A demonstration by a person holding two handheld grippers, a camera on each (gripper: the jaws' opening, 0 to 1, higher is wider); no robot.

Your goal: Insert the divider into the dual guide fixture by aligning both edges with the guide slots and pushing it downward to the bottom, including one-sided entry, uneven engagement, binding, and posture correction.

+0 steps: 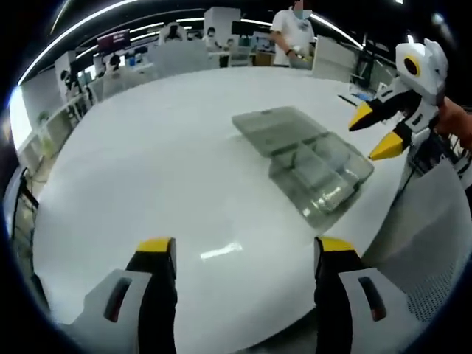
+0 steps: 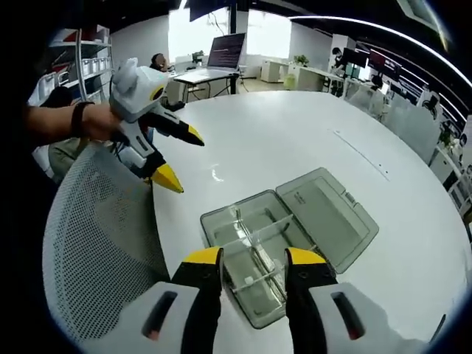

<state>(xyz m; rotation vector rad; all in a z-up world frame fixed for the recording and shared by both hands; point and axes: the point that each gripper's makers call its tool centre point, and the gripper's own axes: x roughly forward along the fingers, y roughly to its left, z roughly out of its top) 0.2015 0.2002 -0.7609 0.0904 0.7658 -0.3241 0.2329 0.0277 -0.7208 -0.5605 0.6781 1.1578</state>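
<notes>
A clear plastic box lies open on the white round table, its compartment tray (image 1: 324,181) (image 2: 247,291) next to its flat lid (image 1: 276,125) (image 2: 324,214). A clear divider strip (image 2: 259,230) stands across the tray between the side walls. My right gripper (image 2: 254,257) (image 1: 371,134) hovers over the tray's near end, open, nothing between its yellow-tipped jaws. My left gripper (image 1: 245,247) (image 2: 182,158) is held by a hand off to the side, well away from the box, open and empty.
A grey mesh chair back (image 1: 435,243) (image 2: 103,236) stands against the table edge beside the box. A person (image 1: 291,33) stands at the far side of the table (image 1: 162,169). Desks and screens fill the room behind.
</notes>
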